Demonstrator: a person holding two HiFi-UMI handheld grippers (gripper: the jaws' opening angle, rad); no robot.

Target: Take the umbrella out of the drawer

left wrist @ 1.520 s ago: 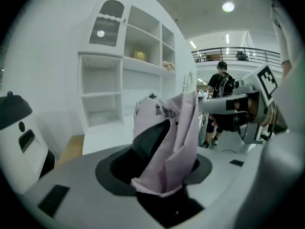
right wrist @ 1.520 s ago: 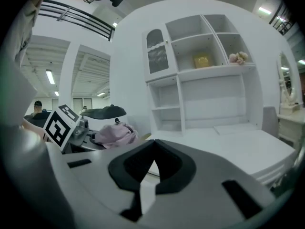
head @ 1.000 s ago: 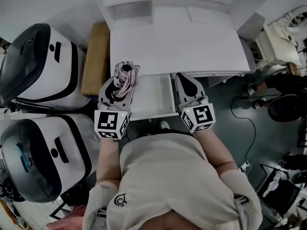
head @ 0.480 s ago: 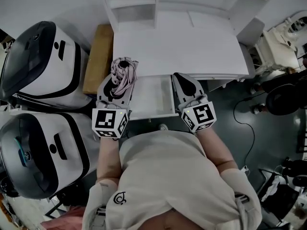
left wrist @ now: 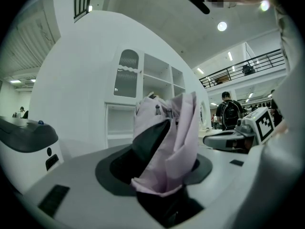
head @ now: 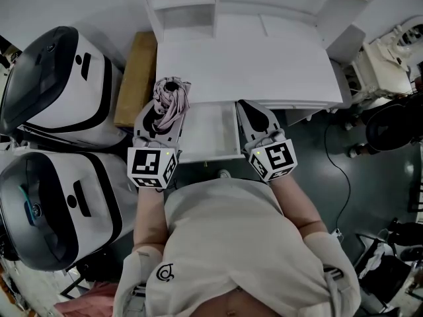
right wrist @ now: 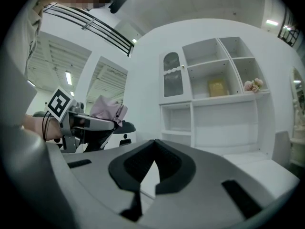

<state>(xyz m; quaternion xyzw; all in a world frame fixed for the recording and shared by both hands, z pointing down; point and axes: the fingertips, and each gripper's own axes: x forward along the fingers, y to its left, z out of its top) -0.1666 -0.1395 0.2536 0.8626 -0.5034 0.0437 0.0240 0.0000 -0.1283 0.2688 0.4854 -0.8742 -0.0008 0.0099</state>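
Left tongs (head: pixel 162 119) clamping pink umbrella (head: pixel 170 96), right tongs (right wrist: pixel 153 148) closed, square markers (head: pixel 151 168)

Folded pink umbrella (head: pixel 170 100) upright in left claw (head: pixel 160 119), beside the open white drawer (head: pixel 210 136).

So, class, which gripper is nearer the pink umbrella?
Left. The left gripper is clamped on the umbrella; the right gripper hangs empty, jaws together, across the open drawer from it.
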